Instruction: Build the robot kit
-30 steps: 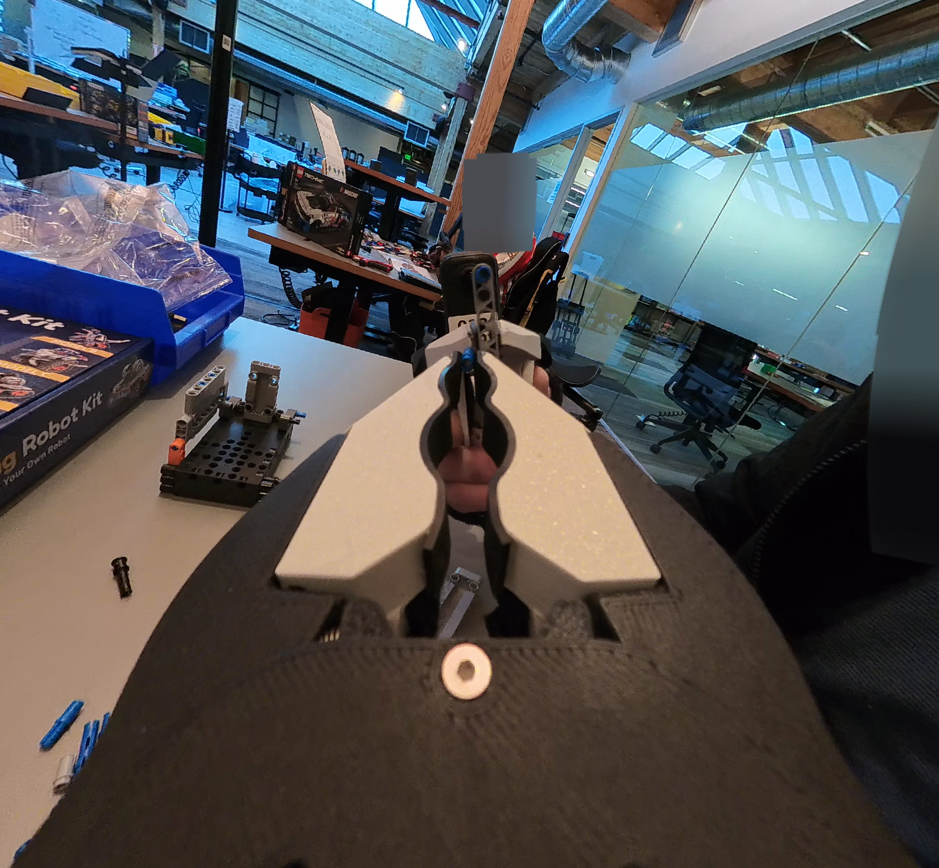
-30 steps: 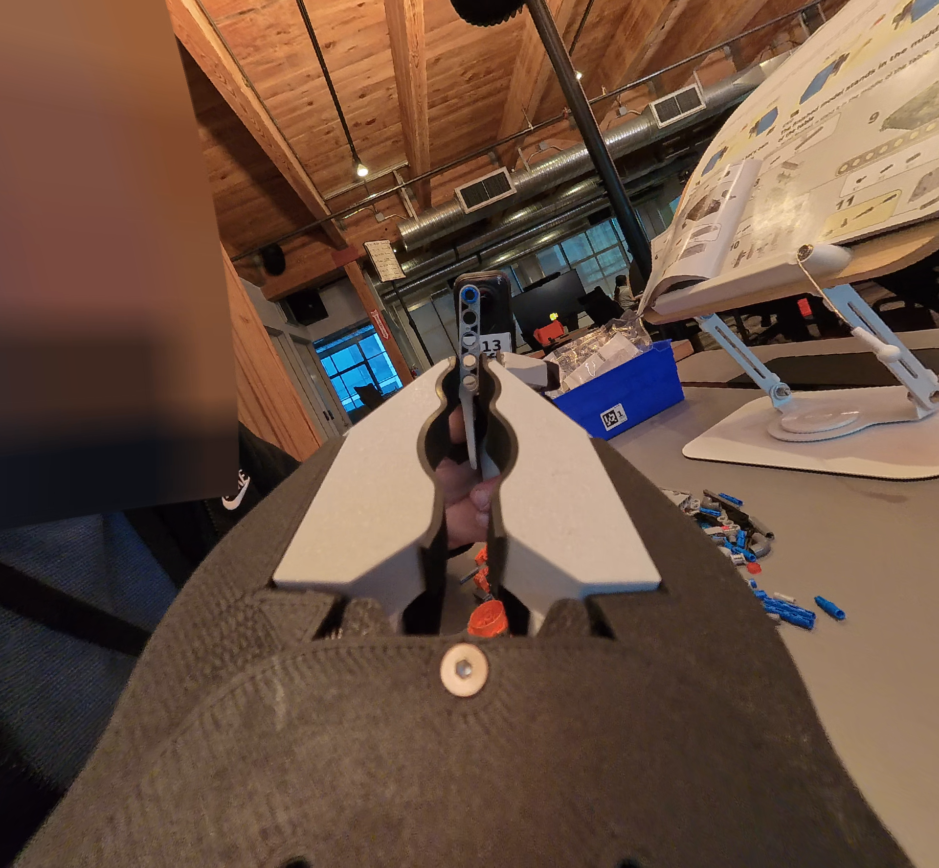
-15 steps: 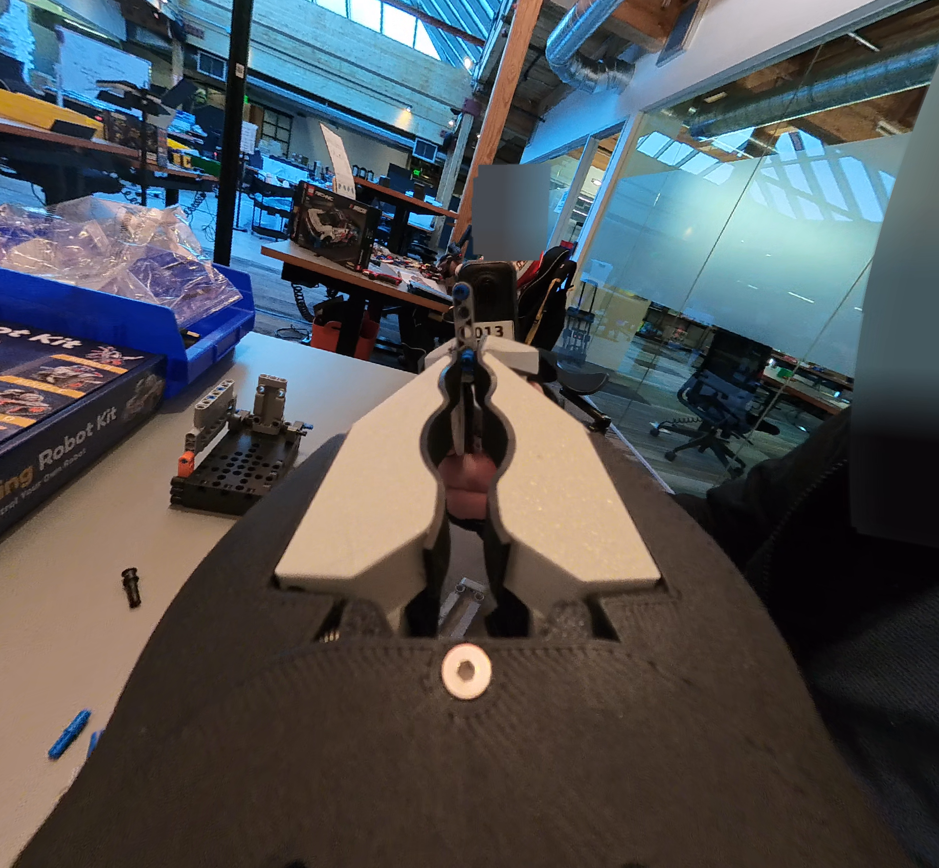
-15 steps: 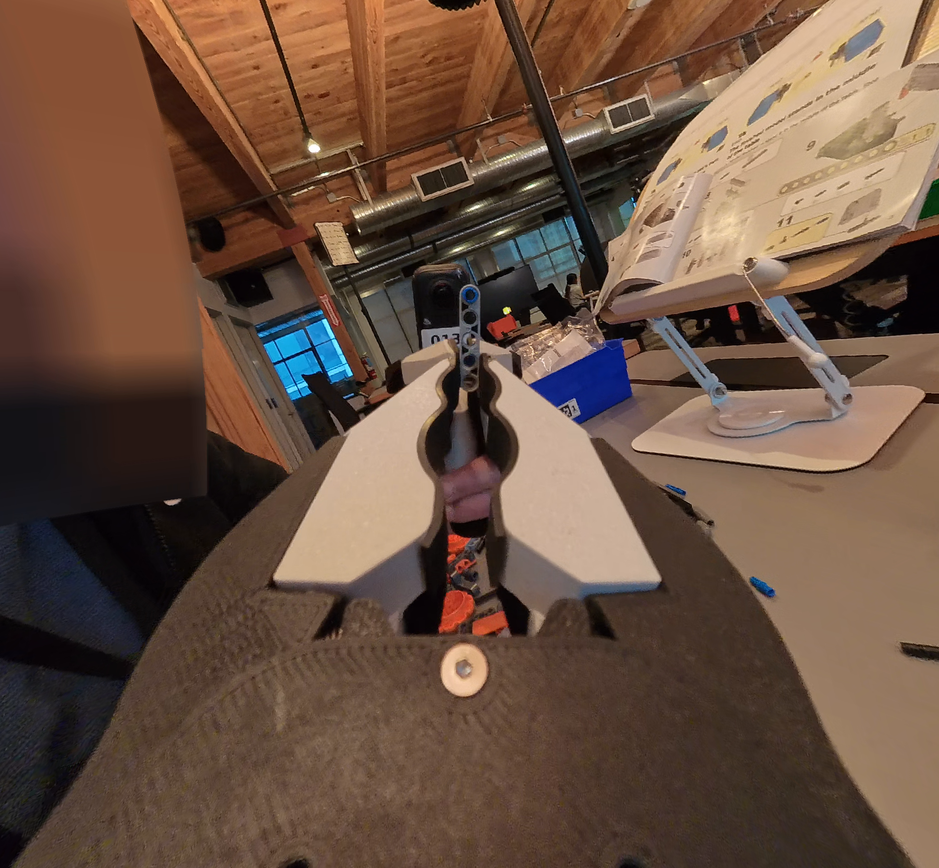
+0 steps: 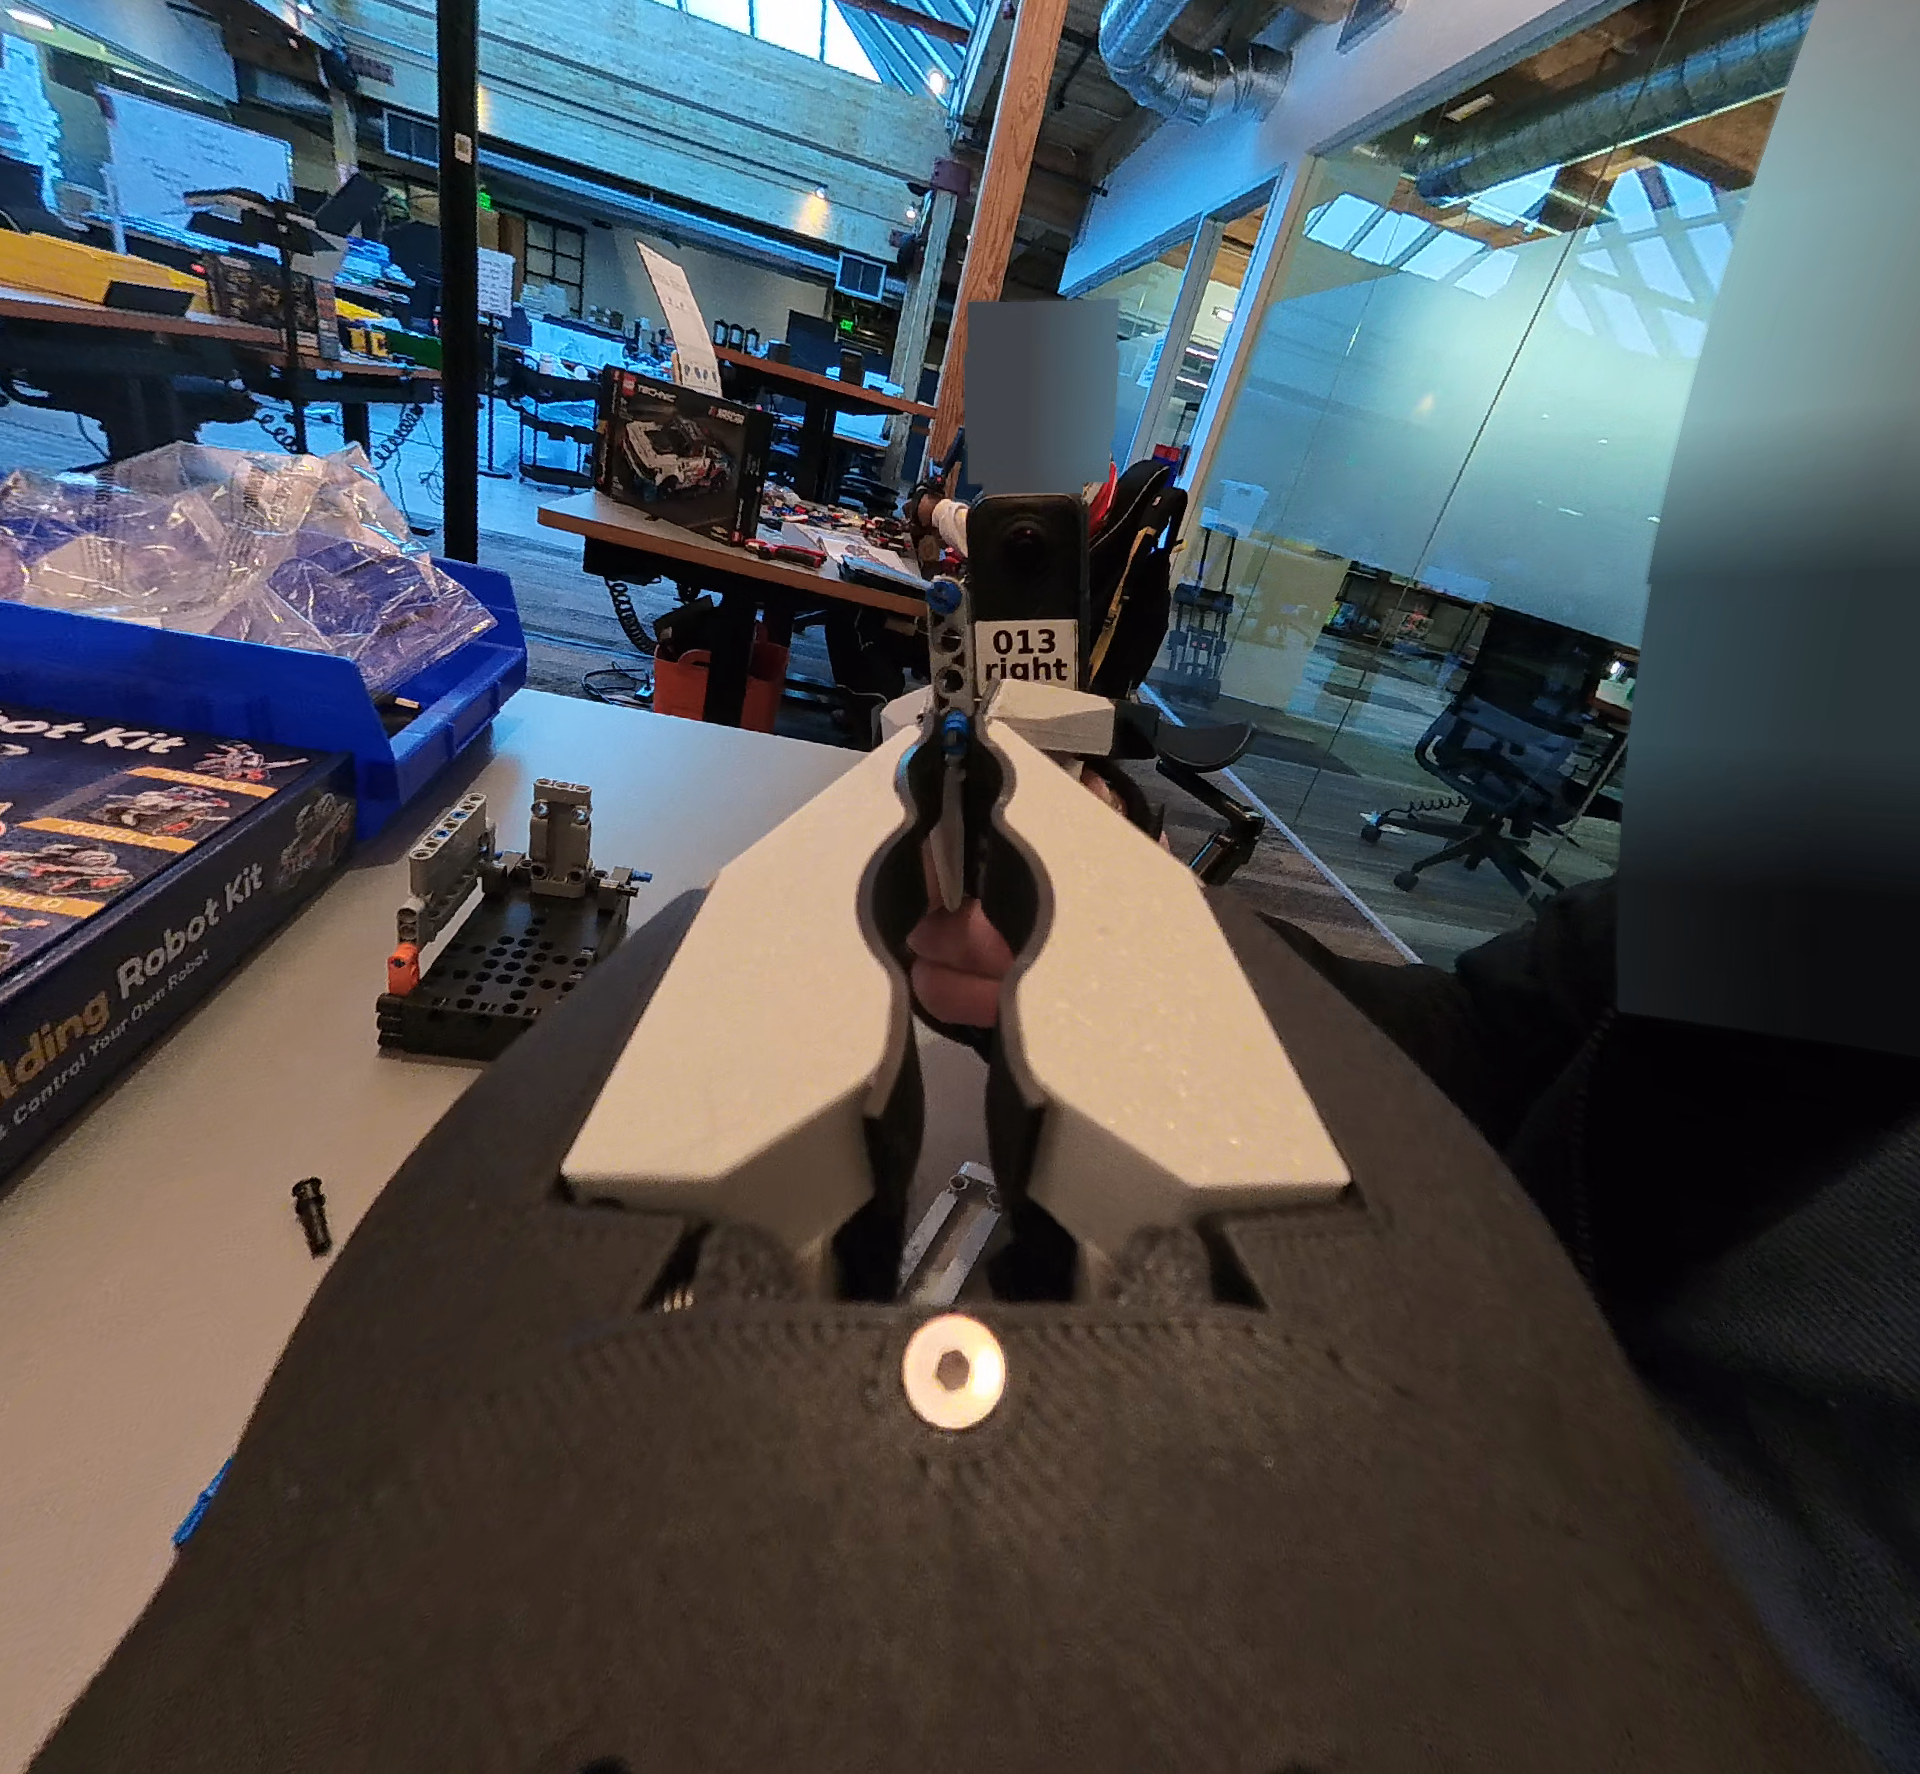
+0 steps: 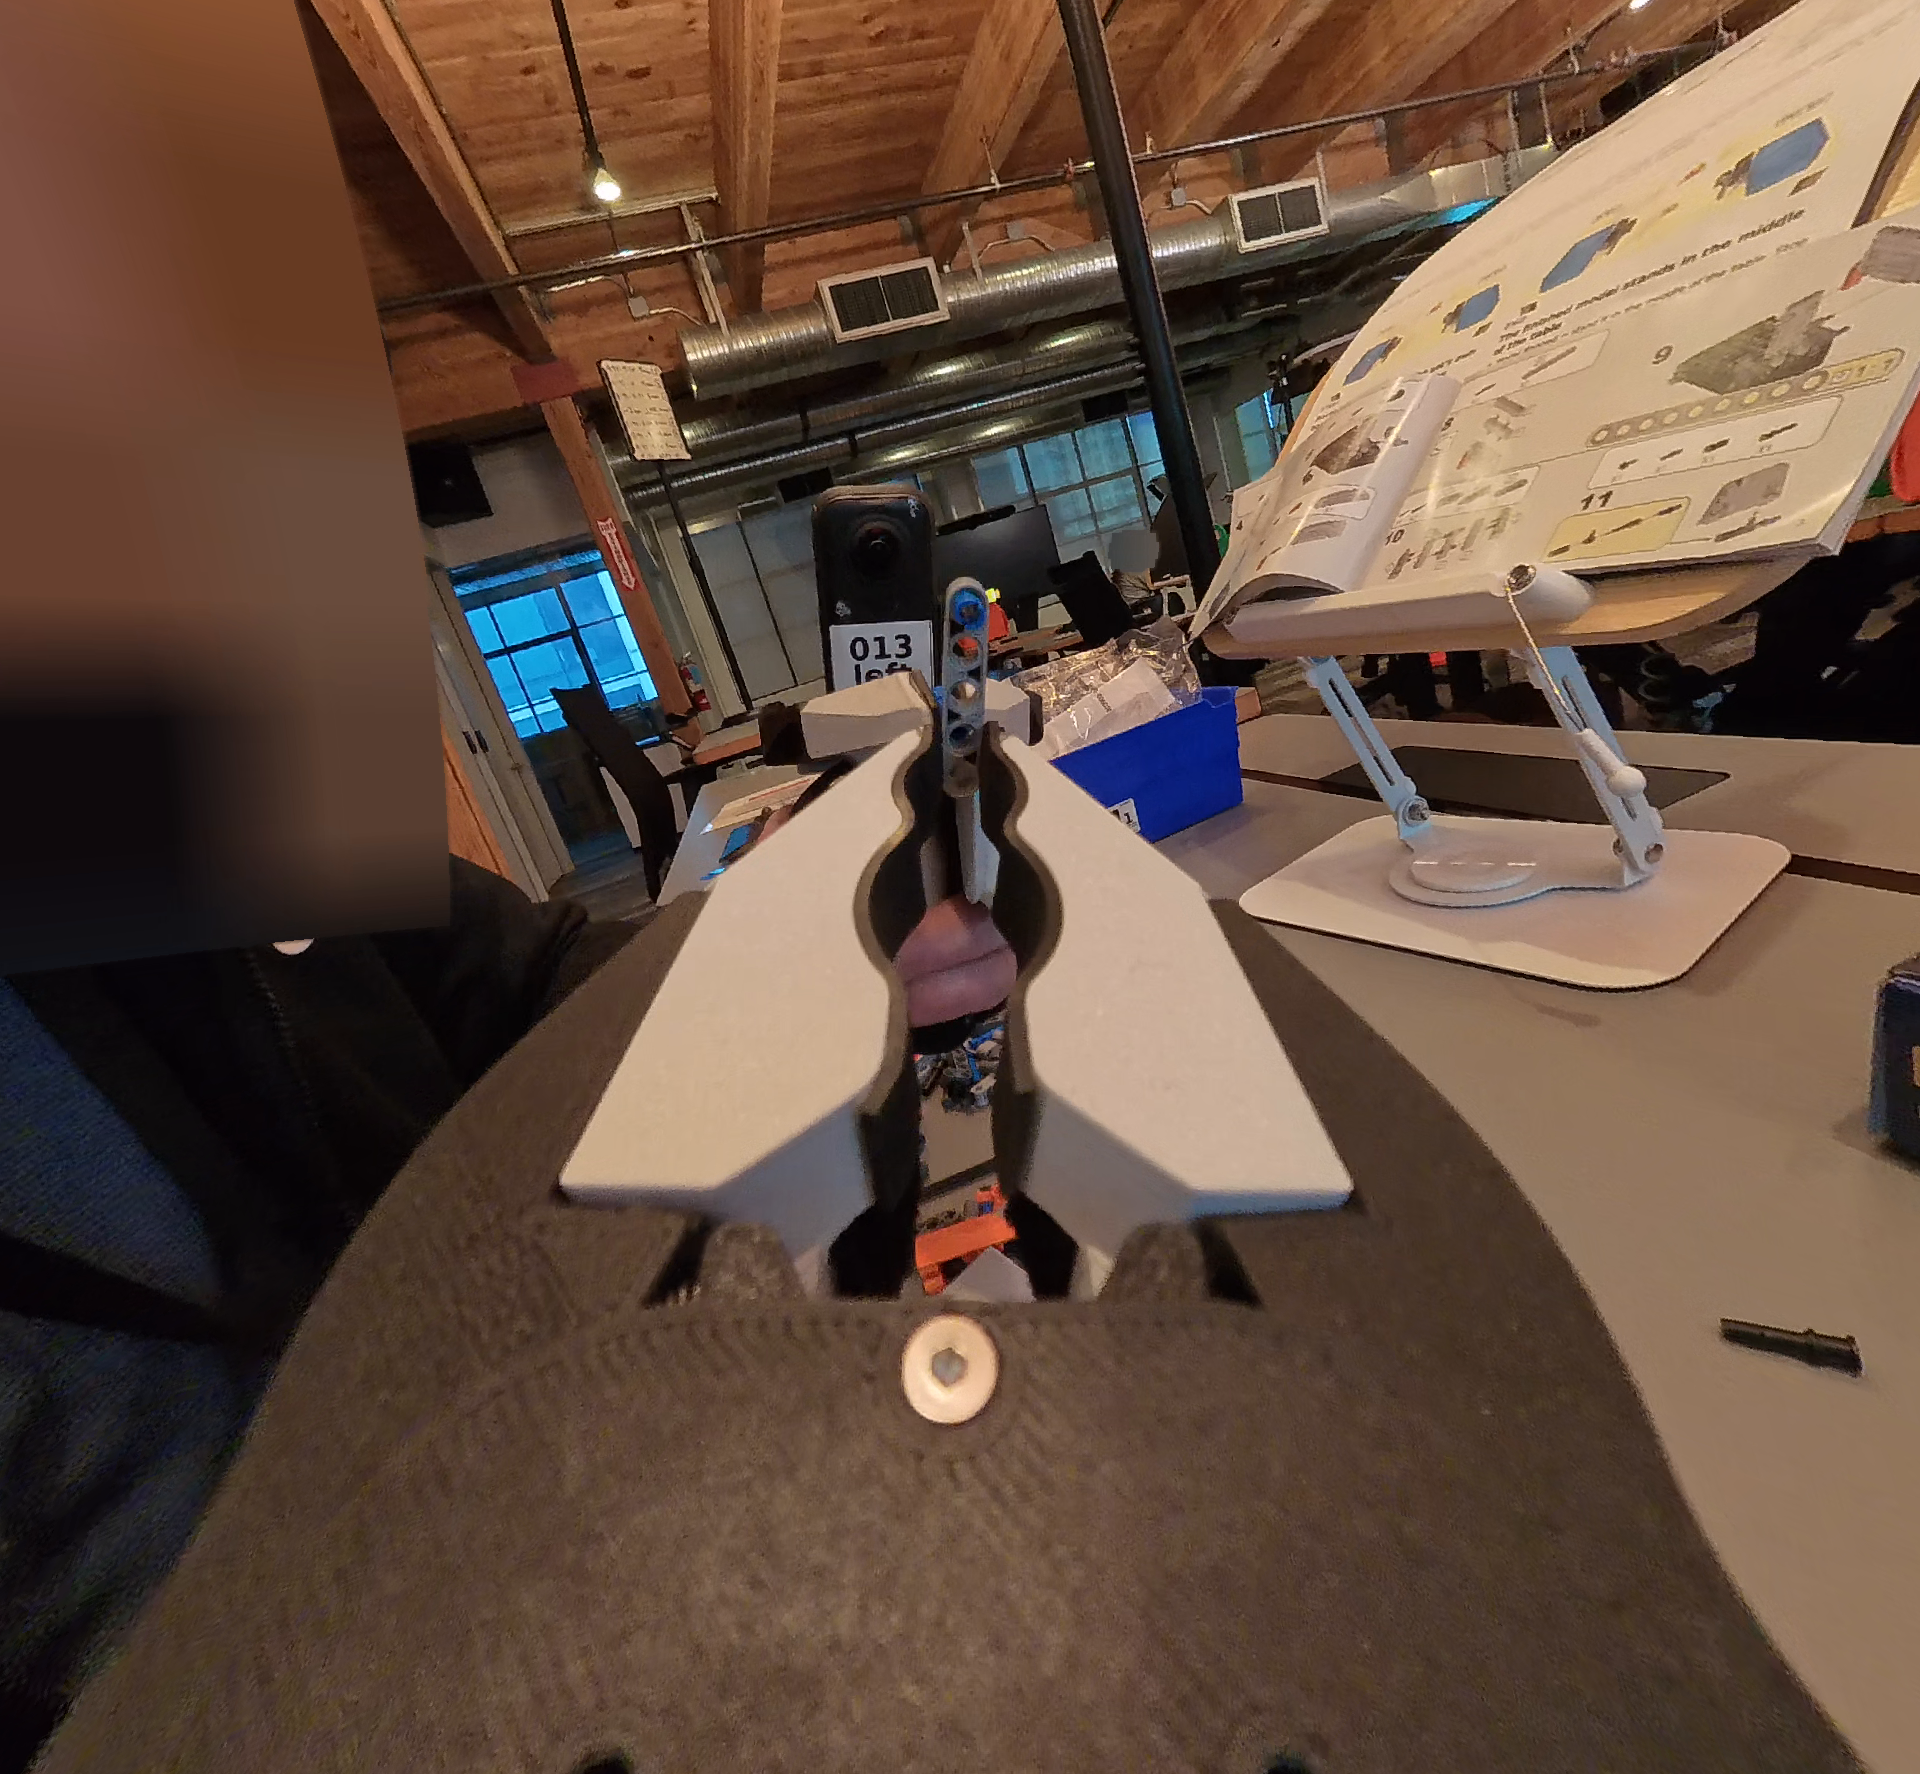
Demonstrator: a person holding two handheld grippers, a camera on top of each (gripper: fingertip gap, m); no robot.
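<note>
My two grippers meet tip to tip above the grey table. My right gripper (image 6: 958, 758) is shut on a grey holed beam (image 6: 962, 675), which stands upright out of its fingertips with a blue pin in its top hole. My left gripper (image 5: 954, 748) is shut, with a small blue pin (image 5: 954, 737) at its tip pressed against the same beam (image 5: 948, 654). The right gripper's white fingers (image 5: 1049, 716) show just beyond it. The left gripper's fingers (image 6: 862, 722) show in the right wrist view. A hand shows through each gap.
A black perforated plate with grey parts (image 5: 499, 945), a kit box (image 5: 125, 893), a blue bin of plastic bags (image 5: 436, 685) and a black pin (image 5: 312, 1215) lie to the left. A booklet on a white stand (image 6: 1507, 903), a blue bin (image 6: 1153, 768), a black pin (image 6: 1792, 1347) and loose parts (image 6: 956, 1236) lie on the right.
Both grippers stay shut and tip to tip on the beam. The right gripper has swung so the booklet stand slid left in its view. The other gripper's camera has shifted sideways in each view.
</note>
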